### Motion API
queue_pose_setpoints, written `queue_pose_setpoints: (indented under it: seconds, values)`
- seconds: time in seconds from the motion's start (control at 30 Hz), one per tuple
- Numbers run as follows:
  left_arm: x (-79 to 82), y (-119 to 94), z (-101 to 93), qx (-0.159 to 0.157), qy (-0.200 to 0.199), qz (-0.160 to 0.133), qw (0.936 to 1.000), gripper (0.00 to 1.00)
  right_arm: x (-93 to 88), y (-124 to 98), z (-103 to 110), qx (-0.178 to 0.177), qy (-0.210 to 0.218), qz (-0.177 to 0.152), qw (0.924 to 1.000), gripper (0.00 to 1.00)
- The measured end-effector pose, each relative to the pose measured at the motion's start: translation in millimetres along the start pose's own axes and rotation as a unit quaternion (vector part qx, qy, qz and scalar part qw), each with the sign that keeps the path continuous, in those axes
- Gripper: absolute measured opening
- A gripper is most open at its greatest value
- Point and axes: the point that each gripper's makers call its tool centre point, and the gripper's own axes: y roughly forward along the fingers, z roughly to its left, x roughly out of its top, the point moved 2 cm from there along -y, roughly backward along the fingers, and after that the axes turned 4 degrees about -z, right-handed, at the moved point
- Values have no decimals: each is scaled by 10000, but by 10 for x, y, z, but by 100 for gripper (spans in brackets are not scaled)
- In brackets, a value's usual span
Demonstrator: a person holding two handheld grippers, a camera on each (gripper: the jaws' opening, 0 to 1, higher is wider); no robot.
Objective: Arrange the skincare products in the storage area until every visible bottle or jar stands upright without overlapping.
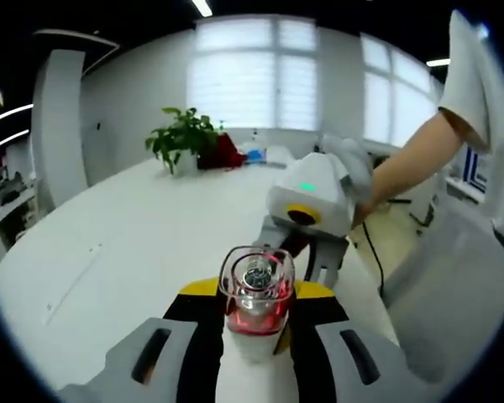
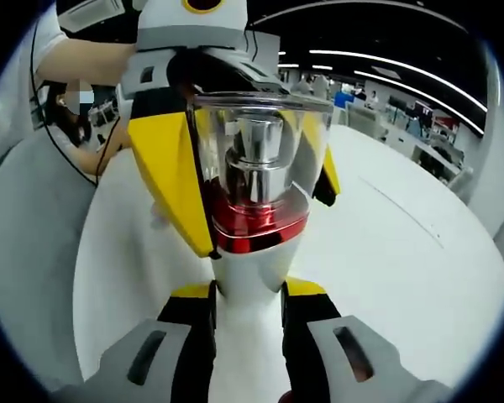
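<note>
1. Left gripper view: the white bottle with a clear square cap, silver pump and red collar sits between the jaws of the left gripper, which are closed against its body. It is held above the white table, apparently cap toward the camera.
2. Right gripper view: the same bottle stands close to the lens; the right gripper pinches its white lower body, while the other gripper's yellow jaw pads flank the cap. Both tools grip one bottle.
3. Handling, judged: smooth, glossy, rigid plastic or glass, likely slippery; the clear cap may pop off, so hold the white body, not the cap. Probably light to moderate in weight.
4. Surface: plain, flat, matte table.
5. Room: bright office, large blinded windows, a potted green plant well away at the far table edge.
</note>
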Motion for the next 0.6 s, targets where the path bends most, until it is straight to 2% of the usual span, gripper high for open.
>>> queue_pose_setpoints:
  seconds: [0.23, 0.33, 0.43, 0.5, 0.6]
  values:
    - [-24, 6, 25, 120, 42, 108, 9999, 25, 4, 0, 7, -55, 64, 18, 10000, 29]
    - [-8, 9, 13, 176, -153, 35, 9997, 26, 2, 0, 3, -85, 94, 14, 9999, 29]
    - [-14, 20, 0, 227, -130, 47, 9996, 34, 8, 4, 8, -112, 178, 8, 9998, 30]
    - [-17, 16, -18, 234, -107, 92, 9996, 38, 34, 20, 13, -163, 292, -61, 9994, 35]
    - [-22, -9, -11, 267, -136, 107, 9995, 38, 43, 41, 41, -202, 365, -26, 9991, 43]
